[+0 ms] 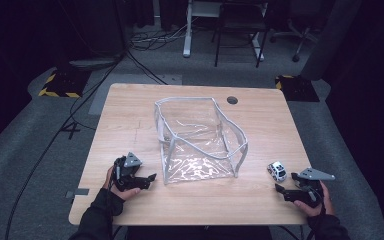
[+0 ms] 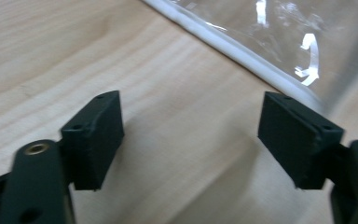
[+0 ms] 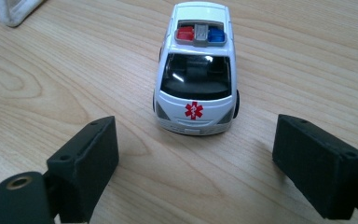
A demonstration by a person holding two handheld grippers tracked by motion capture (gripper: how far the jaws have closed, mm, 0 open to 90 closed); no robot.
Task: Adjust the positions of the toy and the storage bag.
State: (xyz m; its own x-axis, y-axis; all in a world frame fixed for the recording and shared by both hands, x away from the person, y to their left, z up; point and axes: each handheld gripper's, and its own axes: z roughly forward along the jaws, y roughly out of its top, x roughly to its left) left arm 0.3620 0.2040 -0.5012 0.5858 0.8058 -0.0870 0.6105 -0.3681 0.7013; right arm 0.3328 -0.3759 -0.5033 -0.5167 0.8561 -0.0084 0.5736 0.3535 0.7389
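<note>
Pointing at the toy car (image 3: pixel 196 70), the right gripper (image 3: pixel 214 175) is open and empty. The car sits just ahead on the table (image 3: pixel 51 93), near the clear bag (image 1: pixel 200 140). It's probably light, hard and rolly, so pinch its sides.

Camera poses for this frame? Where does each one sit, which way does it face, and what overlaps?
High view: above the person's side, facing forward and down on the table; forearms, left gripper, right gripper.
Left gripper view: on that gripper, along its open jaws, toward the clear bag.
Right gripper view: along open jaws at the toy ambulance.
Shared: bag and ambulance in the high view.
</note>
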